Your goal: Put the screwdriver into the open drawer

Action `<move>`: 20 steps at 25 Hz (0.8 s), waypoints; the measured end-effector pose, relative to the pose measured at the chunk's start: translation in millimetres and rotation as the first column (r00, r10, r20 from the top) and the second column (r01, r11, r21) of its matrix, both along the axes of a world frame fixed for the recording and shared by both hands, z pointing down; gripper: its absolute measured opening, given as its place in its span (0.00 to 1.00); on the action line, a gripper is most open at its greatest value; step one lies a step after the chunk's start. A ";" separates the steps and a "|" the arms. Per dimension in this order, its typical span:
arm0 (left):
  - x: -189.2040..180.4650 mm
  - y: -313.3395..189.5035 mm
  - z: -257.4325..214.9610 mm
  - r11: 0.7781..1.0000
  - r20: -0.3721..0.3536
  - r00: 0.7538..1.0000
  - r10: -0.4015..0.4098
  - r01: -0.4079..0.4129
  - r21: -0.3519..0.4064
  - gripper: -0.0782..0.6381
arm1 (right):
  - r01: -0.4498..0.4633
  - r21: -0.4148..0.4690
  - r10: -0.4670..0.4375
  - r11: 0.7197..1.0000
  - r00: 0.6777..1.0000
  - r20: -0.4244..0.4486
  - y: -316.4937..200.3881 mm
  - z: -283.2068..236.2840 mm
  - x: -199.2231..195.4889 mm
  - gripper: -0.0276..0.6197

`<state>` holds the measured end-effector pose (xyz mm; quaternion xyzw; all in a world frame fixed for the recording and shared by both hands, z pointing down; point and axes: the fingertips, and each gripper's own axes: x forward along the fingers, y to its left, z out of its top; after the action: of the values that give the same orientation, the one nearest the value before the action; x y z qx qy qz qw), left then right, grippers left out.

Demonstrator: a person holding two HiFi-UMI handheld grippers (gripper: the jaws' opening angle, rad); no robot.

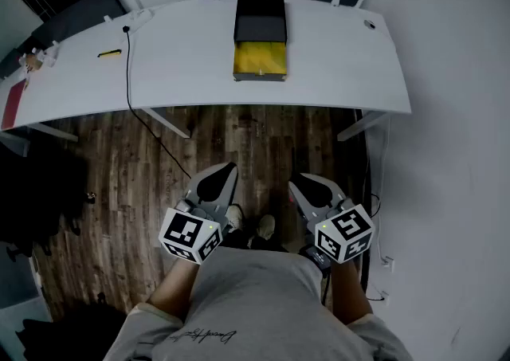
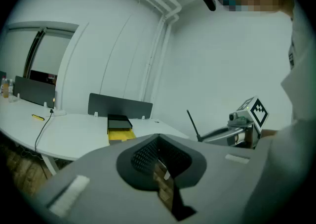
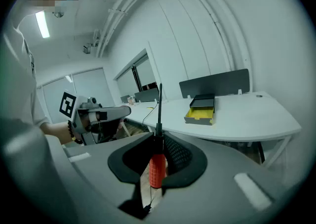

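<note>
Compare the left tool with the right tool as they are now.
The right tool is clamped on a red-handled screwdriver; the left tool grips nothing. The right tool has the dark shaft jutting out past its jaws, while the left tool's jaws are simply closed together. Shared: both are held low over the wooden floor, short of the white desk and its open drawer.

Head view dim, cool grey cast; white desk [image 1: 335, 72] brightest, wood floor [image 1: 239, 144] dark, left corners near black. Both gripper views fisheye: black round border, wall lines bowed. Ceiling light strip [image 3: 43, 24] glares in right gripper view. Close to lens, screwdriver [image 3: 156, 168] handle soft; open drawer [image 3: 200, 115] far, small, fairly sharp.
</note>
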<state>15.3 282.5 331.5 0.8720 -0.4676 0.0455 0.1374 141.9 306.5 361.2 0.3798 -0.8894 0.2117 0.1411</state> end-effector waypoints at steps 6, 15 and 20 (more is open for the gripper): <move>-19.9 16.7 0.0 1.000 0.011 1.000 0.010 -0.009 -0.022 0.11 | -0.023 -0.008 0.023 1.000 1.000 0.014 18.9 -4.0 -18.4 0.16; -37.9 19.9 0.7 0.999 0.005 0.999 0.036 -0.036 -0.028 0.11 | -0.037 -0.016 0.037 0.999 0.999 0.022 19.7 -3.7 -42.3 0.16; -49.8 14.3 -2.6 0.999 0.001 0.999 0.046 -0.046 -0.021 0.11 | -0.034 -0.010 0.034 0.999 0.999 0.037 13.6 -9.6 -57.8 0.16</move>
<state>-34.5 296.8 328.9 0.8811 -0.4469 0.0541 0.1450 84.1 320.1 351.7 0.3901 -0.8843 0.2253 0.1227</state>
